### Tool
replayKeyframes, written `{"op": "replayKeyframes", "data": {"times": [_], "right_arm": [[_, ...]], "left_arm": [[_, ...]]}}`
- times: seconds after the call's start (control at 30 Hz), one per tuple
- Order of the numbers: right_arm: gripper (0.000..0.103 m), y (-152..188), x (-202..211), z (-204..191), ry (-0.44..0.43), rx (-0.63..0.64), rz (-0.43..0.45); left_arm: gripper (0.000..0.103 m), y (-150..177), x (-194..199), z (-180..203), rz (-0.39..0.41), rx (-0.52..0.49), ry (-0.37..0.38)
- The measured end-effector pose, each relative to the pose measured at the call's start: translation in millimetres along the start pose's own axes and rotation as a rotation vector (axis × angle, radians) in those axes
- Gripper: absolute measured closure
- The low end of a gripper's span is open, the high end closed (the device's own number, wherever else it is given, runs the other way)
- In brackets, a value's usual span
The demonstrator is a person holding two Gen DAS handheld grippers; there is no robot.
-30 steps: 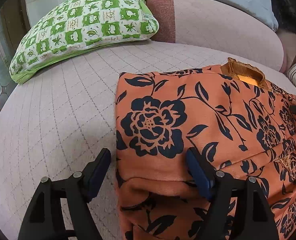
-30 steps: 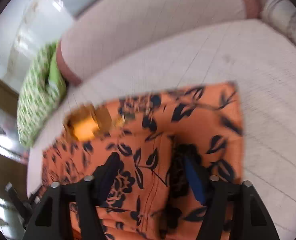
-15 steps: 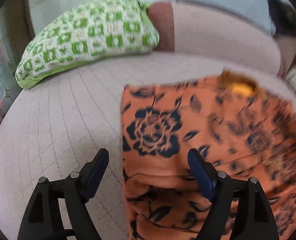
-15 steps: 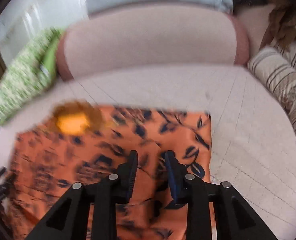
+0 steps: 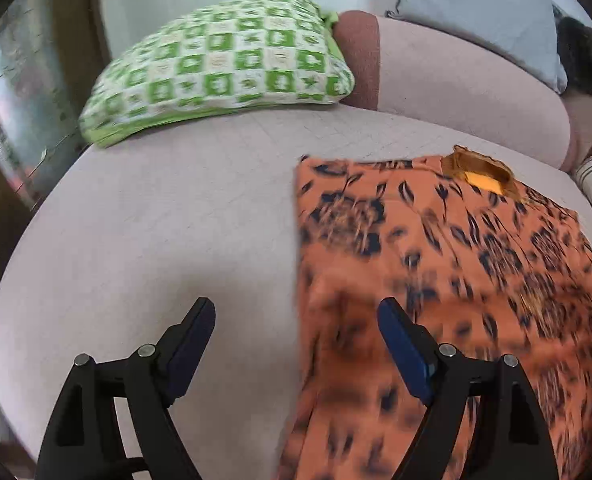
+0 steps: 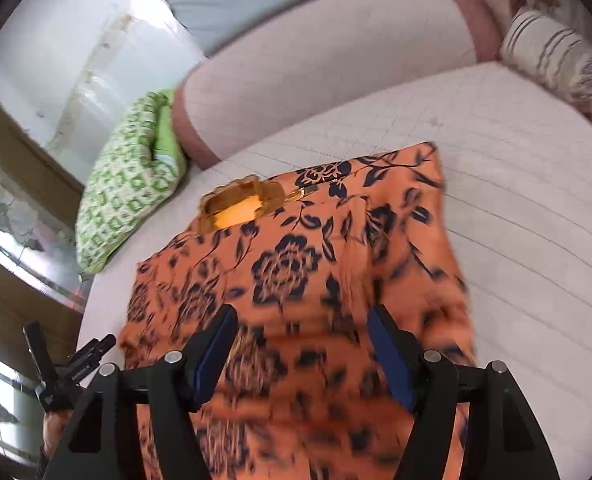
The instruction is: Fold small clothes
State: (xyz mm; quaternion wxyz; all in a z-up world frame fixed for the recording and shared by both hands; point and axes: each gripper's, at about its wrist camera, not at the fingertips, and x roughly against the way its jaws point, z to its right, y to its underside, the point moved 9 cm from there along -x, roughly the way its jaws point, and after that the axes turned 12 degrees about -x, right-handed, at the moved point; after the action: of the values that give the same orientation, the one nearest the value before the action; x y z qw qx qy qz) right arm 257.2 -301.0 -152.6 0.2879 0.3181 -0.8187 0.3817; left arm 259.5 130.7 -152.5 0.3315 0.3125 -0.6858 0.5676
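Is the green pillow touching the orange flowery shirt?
Apart. The left wrist view shows bare pink cushion between the green checked pillow and the orange floral shirt.

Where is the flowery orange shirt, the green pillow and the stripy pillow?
flowery orange shirt [image 6: 286, 268]: right wrist view, on the big dark flower.
green pillow [image 5: 224, 68]: left wrist view, middle of its checked top.
stripy pillow [image 6: 551, 52]: right wrist view, on its striped side.
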Motion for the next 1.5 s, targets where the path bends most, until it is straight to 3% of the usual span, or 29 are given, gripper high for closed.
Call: {"op": "replayKeyframes", "data": {"times": [0.2, 0.37, 0.57, 0.77, 0.83, 0.9, 1.03, 1.13, 1.2, 1.27, 1.37, 1.5], "right_arm": [[0.032, 85.6, 79.7, 74.5, 0.083, -0.028, -0.007], [0.032, 140.5, 104.8, 114.1, 0.146, -0.025, -0.076], [0.032, 172.5, 94.1, 122.1, 0.116, -0.056, -0.160], [0.032, 171.2, 107.9, 107.0, 0.095, -0.026, -0.124], [0.032, 167.1, 116.9, 100.4, 0.078, -0.016, -0.101], [0.032, 156.7, 130.9, 91.4, 0.065, 0.001, -0.053], [0.032, 111.5, 183.7, 61.2, 0.010, 0.046, 0.158], [0.030, 91.5, 214.2, 44.3, -0.029, 0.069, 0.247], [0.026, 88.9, 222.7, 40.1, -0.038, 0.078, 0.255], [0.024, 96.1, 216.4, 46.1, -0.034, 0.076, 0.213], [0.024, 116.6, 184.3, 70.5, 0.015, 0.046, 0.085], [0.024, 150.8, 143.6, 101.9, 0.065, -0.011, -0.072]], "left_arm": [[0.019, 100.7, 62.8, 4.2, -0.035, 0.059, 0.076], [0.019, 166.3, 77.1, 25.5, -0.101, 0.073, 0.135], [0.019, 183.5, 88.8, 29.9, -0.119, 0.120, 0.128], [0.019, 174.5, 123.8, 31.5, -0.068, 0.124, 0.172], [0.020, 153.9, 143.6, 37.7, -0.024, 0.137, 0.244], [0.020, 113.6, 187.7, 44.0, 0.095, 0.126, 0.303], [0.018, 32.6, 282.6, 57.2, 0.339, 0.083, 0.445], [0.009, 5.1, 323.0, 63.1, 0.449, 0.070, 0.505], [0.009, 13.8, 317.1, 64.5, 0.422, 0.093, 0.495], [0.008, 41.9, 279.5, 66.1, 0.332, 0.086, 0.413], [0.009, 105.8, 197.6, 61.8, 0.101, 0.083, 0.249], [0.009, 174.3, 117.9, 45.8, -0.107, 0.160, 0.181]]}}
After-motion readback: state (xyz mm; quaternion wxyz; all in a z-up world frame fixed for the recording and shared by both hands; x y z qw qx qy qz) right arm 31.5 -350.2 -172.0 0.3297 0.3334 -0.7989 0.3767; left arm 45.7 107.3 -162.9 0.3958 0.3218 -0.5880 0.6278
